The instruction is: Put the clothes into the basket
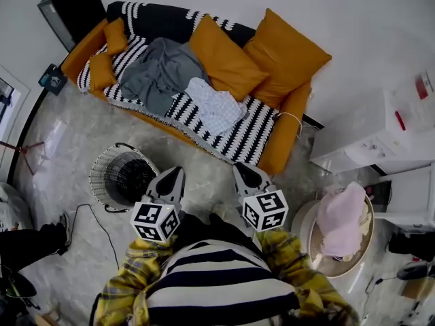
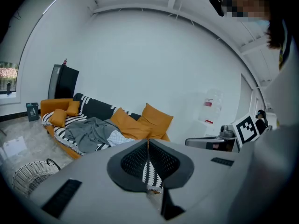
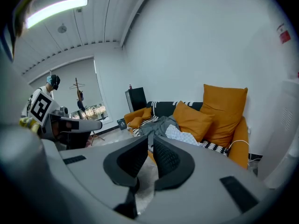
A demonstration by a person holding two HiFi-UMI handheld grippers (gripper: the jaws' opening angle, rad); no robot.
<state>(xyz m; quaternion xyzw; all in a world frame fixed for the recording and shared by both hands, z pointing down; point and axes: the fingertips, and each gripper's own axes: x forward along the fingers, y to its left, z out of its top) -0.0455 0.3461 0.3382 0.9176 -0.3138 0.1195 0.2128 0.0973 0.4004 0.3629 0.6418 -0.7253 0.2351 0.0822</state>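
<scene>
Left tongs [image 1: 171,176] and right tongs [image 1: 247,175] are closed and empty, well short of the grey garment [image 1: 160,73] and white shirt [image 1: 216,109] on the sofa [image 1: 285,136], basket [image 1: 97,172] just beside the left tongs.

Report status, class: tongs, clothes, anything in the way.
Left tongs shut, empty; right tongs shut, empty. Grey garment, white garment on sofa. Basket on floor, nothing blocking.
</scene>
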